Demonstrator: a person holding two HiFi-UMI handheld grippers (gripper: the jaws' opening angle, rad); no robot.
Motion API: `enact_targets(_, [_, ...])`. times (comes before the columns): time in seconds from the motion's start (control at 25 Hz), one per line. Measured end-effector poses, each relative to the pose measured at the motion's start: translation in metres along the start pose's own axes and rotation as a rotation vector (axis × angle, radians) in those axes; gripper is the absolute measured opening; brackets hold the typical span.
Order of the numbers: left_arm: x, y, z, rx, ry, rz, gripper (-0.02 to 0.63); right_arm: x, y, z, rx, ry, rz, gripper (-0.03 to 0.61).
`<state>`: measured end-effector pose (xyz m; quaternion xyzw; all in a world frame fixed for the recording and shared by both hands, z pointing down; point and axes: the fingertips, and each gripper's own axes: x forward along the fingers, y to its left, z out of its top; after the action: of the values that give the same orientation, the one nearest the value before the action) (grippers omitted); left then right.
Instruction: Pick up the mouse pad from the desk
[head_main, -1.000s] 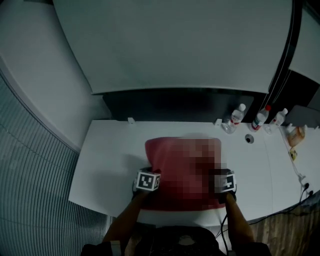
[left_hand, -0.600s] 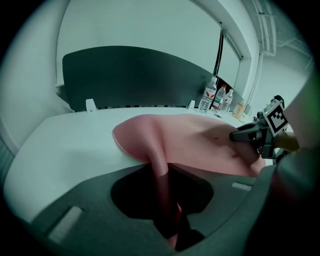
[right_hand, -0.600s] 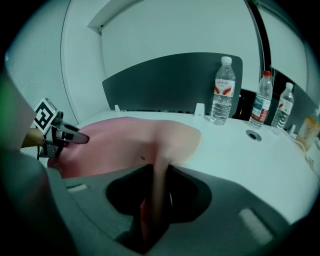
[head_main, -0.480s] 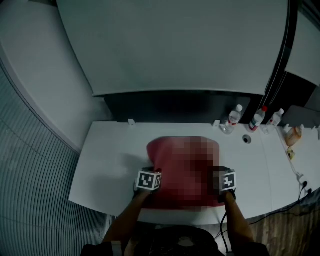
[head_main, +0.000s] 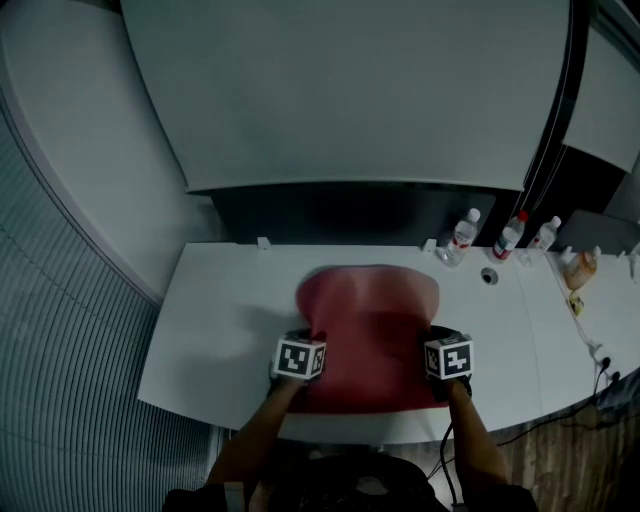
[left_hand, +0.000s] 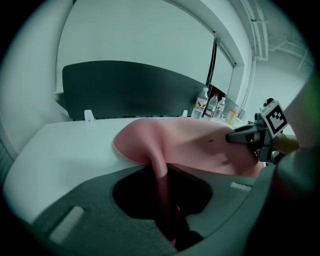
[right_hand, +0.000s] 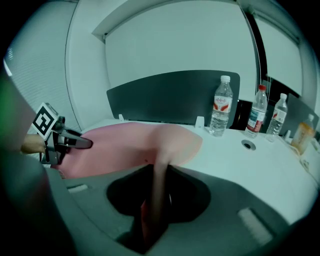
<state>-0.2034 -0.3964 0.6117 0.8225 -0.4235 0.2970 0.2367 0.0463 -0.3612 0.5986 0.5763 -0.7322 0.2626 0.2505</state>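
Head view: a white flat-topped desk (head_main: 215, 320) set before a dark grey back panel (head_main: 330, 210). At its centre lies a large pinkish-red soft mouse pad (head_main: 372, 315), taken at its two near corners — left gripper (head_main: 306, 342) at the left corner, right gripper (head_main: 438, 342) at the right, each under its marker cube. Three clear plastic bottles (head_main: 505, 238) stand in a row at the far right of the desk, well apart from the mouse pad, with a small round grommet (head_main: 488, 276) just in front of them. Left gripper view: the left gripper (left_hand: 167, 215) has its jaws narrow, having just been closing, and pinched on a fold of the mouse pad (left_hand: 195, 145) that rises from the desk (left_hand: 60, 155) into the gap. The right gripper (left_hand: 239, 136) shows across the sheet with its tips at the opposite edge. The far edge appears to lie on the desk, though the dim light leaves this unsure. Right gripper view: the right gripper (right_hand: 152, 215) has its jaws likewise narrow, having just been closing, and clamped on a raised ridge of the mouse pad (right_hand: 125, 142). The left gripper (right_hand: 80, 143) is at the far side of the sheet — the bottles (right_hand: 221, 106) stand upright beyond, before the back panel (right_hand: 165, 95), and the grommet (right_hand: 248, 145) is set in the desk near them.
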Motion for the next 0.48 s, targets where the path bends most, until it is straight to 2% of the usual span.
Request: enact_targets(0.48, [-0.028,-0.01,0.022,0.006,-0.081,-0.01,0.06,-0.027,0.013,0.025,-0.027,-0.092,-0.03,0.087])
